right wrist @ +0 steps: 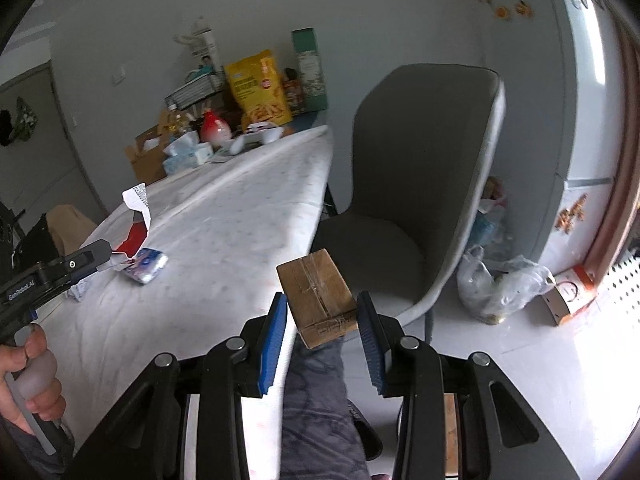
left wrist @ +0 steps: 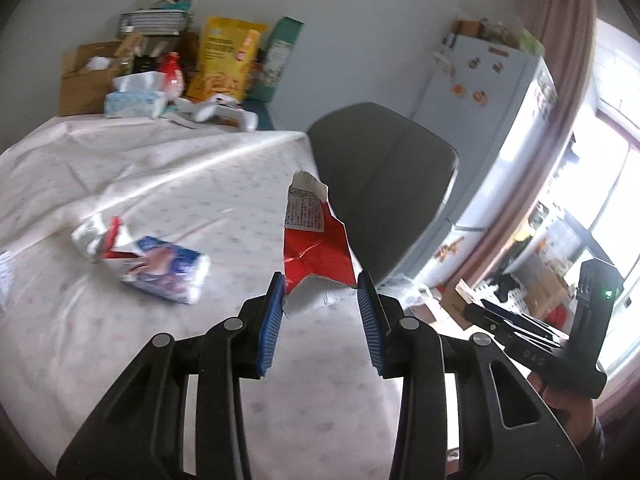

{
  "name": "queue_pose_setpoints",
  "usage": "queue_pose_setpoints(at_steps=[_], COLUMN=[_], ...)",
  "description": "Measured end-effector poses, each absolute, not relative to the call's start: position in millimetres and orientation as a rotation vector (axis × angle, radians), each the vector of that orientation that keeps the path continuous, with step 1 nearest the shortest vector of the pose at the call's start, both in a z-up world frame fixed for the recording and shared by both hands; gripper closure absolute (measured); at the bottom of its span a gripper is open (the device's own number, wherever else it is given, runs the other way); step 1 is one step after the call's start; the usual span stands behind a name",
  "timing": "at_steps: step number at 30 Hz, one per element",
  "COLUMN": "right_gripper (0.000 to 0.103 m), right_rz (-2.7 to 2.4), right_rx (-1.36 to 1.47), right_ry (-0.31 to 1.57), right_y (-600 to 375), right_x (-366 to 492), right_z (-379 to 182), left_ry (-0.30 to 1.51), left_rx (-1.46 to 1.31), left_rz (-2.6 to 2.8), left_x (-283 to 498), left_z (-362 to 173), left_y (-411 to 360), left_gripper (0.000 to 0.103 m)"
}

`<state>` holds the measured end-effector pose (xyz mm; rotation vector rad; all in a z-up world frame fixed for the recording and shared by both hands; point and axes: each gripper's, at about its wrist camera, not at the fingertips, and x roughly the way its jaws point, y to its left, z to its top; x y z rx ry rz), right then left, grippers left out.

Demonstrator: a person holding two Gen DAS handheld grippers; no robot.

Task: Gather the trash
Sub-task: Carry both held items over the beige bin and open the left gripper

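My left gripper [left wrist: 320, 286] is shut on a torn red and white wrapper [left wrist: 316, 236], which stands up from the blue pads above the table's right edge. A crumpled blue, white and red packet [left wrist: 160, 268] lies on the tablecloth [left wrist: 120, 184] to its left. My right gripper [right wrist: 322, 306] is shut on a small taped cardboard box [right wrist: 320, 296], held just off the table's edge in front of the chair. The right wrist view shows the left gripper [right wrist: 100, 254] with the wrapper [right wrist: 138, 216] over the packet [right wrist: 148, 264]. The right gripper [left wrist: 472, 308] shows at the right of the left wrist view.
A grey chair [right wrist: 420, 160] stands beside the table, with a fridge [right wrist: 580, 80] behind it. Plastic bags [right wrist: 500, 288] and a carton [right wrist: 568, 296] lie on the floor by the window. A tissue box [left wrist: 136, 100], a yellow bag [left wrist: 224, 60] and boxes crowd the table's far end.
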<state>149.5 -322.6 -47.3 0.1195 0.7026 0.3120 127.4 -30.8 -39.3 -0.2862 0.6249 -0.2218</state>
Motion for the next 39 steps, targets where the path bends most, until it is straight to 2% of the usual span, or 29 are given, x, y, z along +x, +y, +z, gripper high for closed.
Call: queue_pose_setpoints(at_steps=[23,25,27,28,39], right_gripper=[0.066,0.064,0.046,0.043,0.043], right_rz=[0.120,0.101,0.087,0.081,-0.015], right_rx=[0.268,0.269,0.287,0.298,0.392], right_ry=[0.815,0.834,0.852,0.845,0.812], right_y=[-432,-439,-447,-452,-509], right_x=[148,150,153,153,137], right_z=[-126,-133,-138,-138,-144], left_ry=[0.783,0.795,0.808,0.813,0.884], left_rx=[-0.144,-0.133,-0.119,-0.114,-0.042], left_rz=[-0.415,-0.429,-0.444,-0.449,-0.535], left_x=[170,172,174,176,184], left_z=[-70,-73,-76,-77,-93], left_y=[-162,-171,-182,-186,-241], left_gripper=[0.066,0.066,0.066,0.066,0.066])
